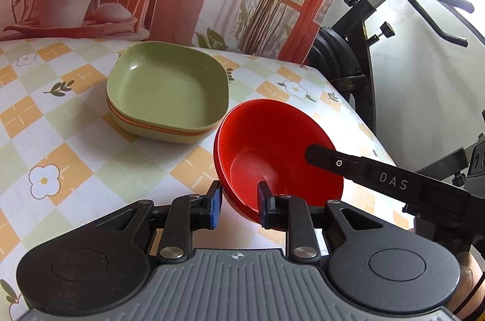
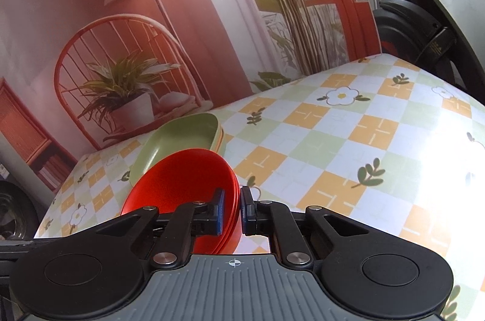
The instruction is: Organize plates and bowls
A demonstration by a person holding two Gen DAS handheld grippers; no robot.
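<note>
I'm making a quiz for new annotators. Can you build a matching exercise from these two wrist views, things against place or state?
Things:
1. red bowls
2. green square plates
3. left tongs
4. exercise bike

Place or state:
A. stacked flat on the tablecloth
B. beyond the table's far right edge
C. tilted, gripped from both sides
D. closed over the bowls' near rim

Pairs: 1-C, 2-A, 3-D, 4-B. The right tongs hold the opposite rim.

**Room and backdrop**

A table covered by a checked cloth point(image 2: 348, 121) with orange and green squares and white flowers. Behind it, a printed backdrop point(image 2: 169, 18) showing a lamp, arched chair, potted plant and red window frame. Right: an exercise bike point(image 1: 363, 48) against a pale wall, brightly daylit.
</note>
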